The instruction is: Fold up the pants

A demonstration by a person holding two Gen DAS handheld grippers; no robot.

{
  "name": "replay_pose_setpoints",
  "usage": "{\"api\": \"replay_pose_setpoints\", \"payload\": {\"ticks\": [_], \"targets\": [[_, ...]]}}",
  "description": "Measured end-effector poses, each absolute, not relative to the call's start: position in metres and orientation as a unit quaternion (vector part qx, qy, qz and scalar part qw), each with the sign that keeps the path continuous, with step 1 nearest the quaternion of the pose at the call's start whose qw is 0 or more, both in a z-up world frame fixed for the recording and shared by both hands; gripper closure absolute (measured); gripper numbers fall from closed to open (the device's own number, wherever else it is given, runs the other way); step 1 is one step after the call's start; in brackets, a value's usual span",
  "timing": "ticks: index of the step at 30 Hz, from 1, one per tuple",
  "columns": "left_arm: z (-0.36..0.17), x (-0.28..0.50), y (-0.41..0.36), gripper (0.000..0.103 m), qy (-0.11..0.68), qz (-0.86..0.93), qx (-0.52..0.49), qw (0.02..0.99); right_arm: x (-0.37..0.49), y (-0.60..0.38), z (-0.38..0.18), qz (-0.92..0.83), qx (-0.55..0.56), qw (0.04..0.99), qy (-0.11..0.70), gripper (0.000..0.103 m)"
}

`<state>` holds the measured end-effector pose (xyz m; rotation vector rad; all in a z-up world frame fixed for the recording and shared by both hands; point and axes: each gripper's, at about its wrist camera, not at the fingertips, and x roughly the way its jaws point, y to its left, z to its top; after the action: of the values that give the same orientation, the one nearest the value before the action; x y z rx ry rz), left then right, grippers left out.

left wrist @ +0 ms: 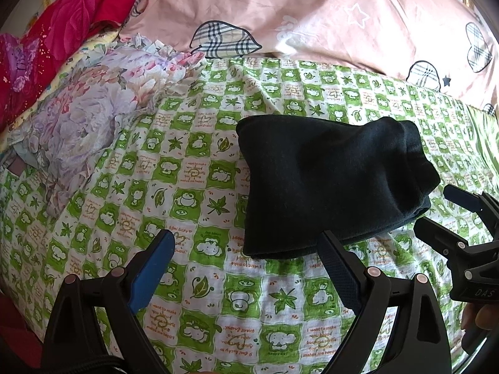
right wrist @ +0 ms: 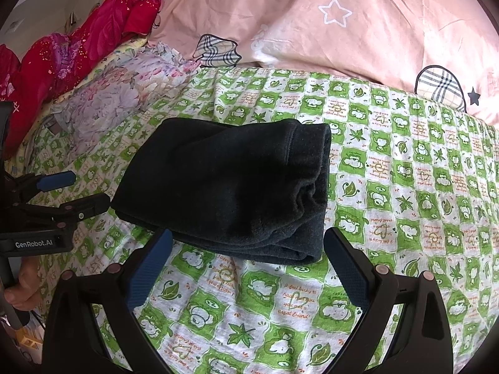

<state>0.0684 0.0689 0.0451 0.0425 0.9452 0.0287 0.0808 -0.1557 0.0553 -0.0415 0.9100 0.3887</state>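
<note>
The dark pants lie folded into a compact bundle on the green-and-white patterned bedsheet. They also show in the right wrist view. My left gripper is open and empty, just in front of the bundle's near left corner. My right gripper is open and empty, its fingers either side of the bundle's near edge, not touching it. The right gripper shows in the left wrist view, open beside the bundle's right end. The left gripper shows in the right wrist view, open at the bundle's left.
A pink quilt with plaid hearts lies along the back of the bed. A floral cloth and red fabric are piled at the back left. The patterned sheet stretches to the right.
</note>
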Motion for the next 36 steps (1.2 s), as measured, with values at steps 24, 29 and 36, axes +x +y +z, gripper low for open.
{"api": "replay_pose_setpoints", "payload": {"ticks": [24,29,36], "targets": [[0.050,0.073,0.062,0.010,0.452,0.006,0.025,0.892,0.085,-0.158,0.066,0.185,-0.012,0.886,0.426,0.005],[0.050,0.073,0.063,0.010,0.452,0.005,0.025,0.892,0.085,-0.158,0.067,0.184,-0.012,0.886,0.425,0.005],[0.054,0.075,0.063,0.009,0.450,0.009,0.022,0.893,0.086,-0.157,0.070,0.183,-0.009,0.888,0.421,0.005]]}}
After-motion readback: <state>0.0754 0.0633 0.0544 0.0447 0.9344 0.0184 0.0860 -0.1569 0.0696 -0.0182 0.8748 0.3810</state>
